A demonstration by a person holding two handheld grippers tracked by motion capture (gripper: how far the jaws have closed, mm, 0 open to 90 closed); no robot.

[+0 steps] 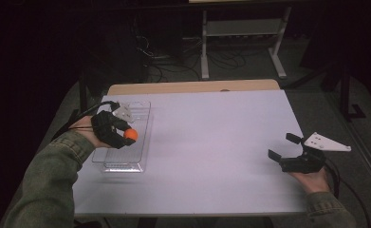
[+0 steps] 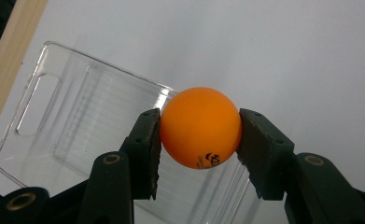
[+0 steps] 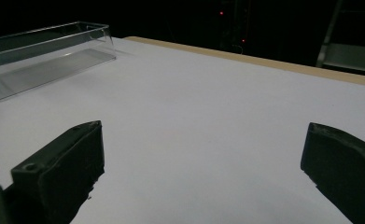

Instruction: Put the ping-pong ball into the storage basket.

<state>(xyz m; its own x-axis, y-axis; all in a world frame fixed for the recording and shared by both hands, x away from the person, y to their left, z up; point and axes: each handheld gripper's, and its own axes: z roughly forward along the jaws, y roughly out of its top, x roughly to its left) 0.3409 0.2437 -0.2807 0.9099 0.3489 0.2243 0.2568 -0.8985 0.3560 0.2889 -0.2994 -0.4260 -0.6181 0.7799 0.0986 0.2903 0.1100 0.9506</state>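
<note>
A dark room with cables and a metal rack on the floor is surrounding the white bench [image 1: 211,142], seen from the high view. There the left gripper [image 1: 126,130] is hovering above the clear plastic tray [image 1: 121,164] at the bench's left side, its jaws pinching an orange ball [image 1: 130,135]. The right gripper [image 1: 283,148] is sitting near the bench's right edge, well apart from the tray, its jaws spread.

In the left gripper view, the two black jaws are pressing on opposite sides of the orange ball [image 2: 200,127], which is hanging over the tray [image 2: 73,116].

In the right gripper view, the jaws are standing wide apart over bare bench [image 3: 208,116], with the tray [image 3: 45,56] lying far off at the upper left.
</note>
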